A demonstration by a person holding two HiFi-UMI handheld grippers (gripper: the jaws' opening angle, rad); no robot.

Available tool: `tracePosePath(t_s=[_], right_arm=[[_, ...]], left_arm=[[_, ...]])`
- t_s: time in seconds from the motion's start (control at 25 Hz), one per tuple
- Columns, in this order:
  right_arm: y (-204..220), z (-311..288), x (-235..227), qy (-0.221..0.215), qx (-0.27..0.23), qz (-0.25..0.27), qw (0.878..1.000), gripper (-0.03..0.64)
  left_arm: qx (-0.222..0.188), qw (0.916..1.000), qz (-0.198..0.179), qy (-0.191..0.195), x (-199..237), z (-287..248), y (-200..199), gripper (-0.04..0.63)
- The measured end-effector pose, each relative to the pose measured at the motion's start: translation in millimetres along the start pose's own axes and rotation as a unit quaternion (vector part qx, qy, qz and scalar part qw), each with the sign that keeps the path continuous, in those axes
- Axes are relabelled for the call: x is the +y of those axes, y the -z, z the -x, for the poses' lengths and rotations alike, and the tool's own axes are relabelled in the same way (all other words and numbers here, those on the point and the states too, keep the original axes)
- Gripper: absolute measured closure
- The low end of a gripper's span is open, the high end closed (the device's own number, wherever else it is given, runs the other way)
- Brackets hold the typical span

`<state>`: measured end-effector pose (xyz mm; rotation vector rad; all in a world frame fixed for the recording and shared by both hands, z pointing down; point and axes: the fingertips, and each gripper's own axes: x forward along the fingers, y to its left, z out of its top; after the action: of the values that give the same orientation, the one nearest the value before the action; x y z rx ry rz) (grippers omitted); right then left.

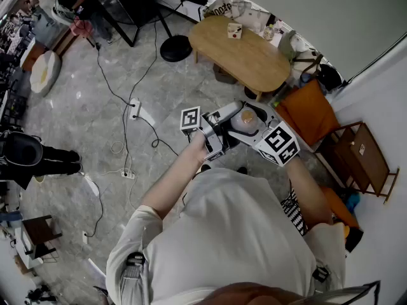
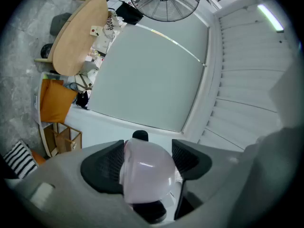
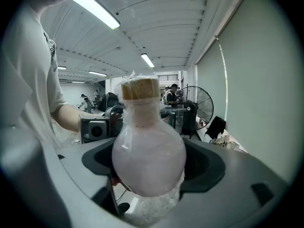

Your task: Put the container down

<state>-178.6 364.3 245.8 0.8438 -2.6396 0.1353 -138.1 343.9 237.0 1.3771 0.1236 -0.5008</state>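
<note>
Overhead, the pale translucent bulb-shaped container with a cork stopper (image 1: 245, 120) is seen carried in mid-air between the left gripper (image 1: 226, 131) and the right gripper (image 1: 261, 132), above the grey floor (image 1: 127, 75) and near the oval wooden table (image 1: 245, 56). It is judged light, rigid, smooth and probably breakable, best taken across the bulb's widest part. In the left gripper view the bulb is clamped between widely spread jaws, both ribbed pads touching its flanks. In the right gripper view it is likewise gripped at its girth by jaws spread almost fully, the corked neck upright above the pads.
</note>
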Motion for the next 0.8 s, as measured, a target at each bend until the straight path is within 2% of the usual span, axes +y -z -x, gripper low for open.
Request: tracePosePath(t_s=[0.8], right_arm=[[14,27,-4,-0.011,0.002,0.007,1.000,0.219]], left_arm=[[-0.014,0.9998,-0.012,0.008,13,-20,16,0.285]])
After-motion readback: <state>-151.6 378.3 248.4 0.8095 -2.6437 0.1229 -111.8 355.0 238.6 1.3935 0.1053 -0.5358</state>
